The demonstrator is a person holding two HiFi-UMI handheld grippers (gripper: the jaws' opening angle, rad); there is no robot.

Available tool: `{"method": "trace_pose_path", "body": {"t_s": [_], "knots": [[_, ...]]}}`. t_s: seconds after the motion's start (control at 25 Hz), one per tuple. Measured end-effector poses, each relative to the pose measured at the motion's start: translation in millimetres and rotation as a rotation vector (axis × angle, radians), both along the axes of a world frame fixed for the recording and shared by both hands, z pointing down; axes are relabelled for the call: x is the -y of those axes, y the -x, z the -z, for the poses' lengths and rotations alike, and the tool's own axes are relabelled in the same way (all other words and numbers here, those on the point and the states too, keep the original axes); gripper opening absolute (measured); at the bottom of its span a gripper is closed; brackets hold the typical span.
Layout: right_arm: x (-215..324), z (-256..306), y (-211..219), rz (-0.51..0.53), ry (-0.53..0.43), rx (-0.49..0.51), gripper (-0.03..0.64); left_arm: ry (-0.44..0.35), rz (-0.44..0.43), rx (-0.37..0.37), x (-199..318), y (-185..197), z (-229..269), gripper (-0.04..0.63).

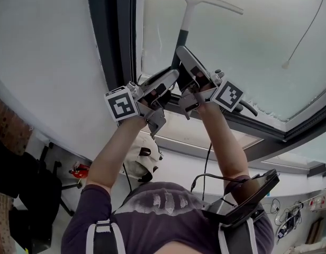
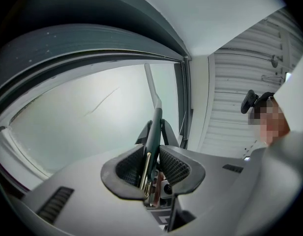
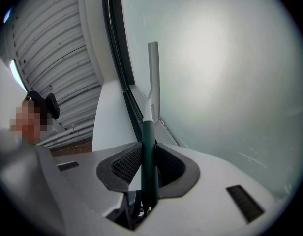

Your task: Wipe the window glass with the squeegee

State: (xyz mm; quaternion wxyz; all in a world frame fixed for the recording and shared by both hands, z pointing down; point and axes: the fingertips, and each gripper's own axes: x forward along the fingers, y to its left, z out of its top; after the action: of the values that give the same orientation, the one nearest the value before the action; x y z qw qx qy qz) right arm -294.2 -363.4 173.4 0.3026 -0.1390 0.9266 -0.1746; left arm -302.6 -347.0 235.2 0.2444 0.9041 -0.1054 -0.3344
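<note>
In the head view, the person's two forearms reach up toward a window, and the left tongs (image 1: 171, 79) and the right tongs (image 1: 182, 57) meet side by side on the dark lower end of the squeegee (image 1: 190, 7). Its pale shaft runs up from them to a long white blade that lies crosswise over the window glass (image 1: 258, 41), high on the pane and close to the dark window frame (image 1: 112, 30) at the left. Each tool shows its marker cube (image 1: 122, 103) turned toward the camera, and a white wall (image 1: 41, 62) fills the left of the picture. In the left gripper view, the left tongs (image 2: 152, 167) are pinching the squeegee (image 2: 155, 124): the dark green handle stands upright between the two ribbed pads, and the pale shaft goes on past them toward the window glass (image 2: 87, 117). In the right gripper view, the right tongs (image 3: 149, 163) are likewise clamped on the squeegee (image 3: 149, 141), the green handle held between the pads and the light shaft rising above it, with the window glass (image 3: 225, 73) to its right and the window frame (image 3: 117, 48) to its left.
</note>
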Motion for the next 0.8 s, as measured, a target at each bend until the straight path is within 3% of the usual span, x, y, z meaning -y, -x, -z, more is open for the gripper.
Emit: {"method": "trace_pose_path", "body": {"t_s": [0.8], "knots": [[-16, -80, 4, 0.022, 0.136, -0.001, 0.089, 0.139, 0.0, 0.037, -22, 4, -78, 0.097]]}}
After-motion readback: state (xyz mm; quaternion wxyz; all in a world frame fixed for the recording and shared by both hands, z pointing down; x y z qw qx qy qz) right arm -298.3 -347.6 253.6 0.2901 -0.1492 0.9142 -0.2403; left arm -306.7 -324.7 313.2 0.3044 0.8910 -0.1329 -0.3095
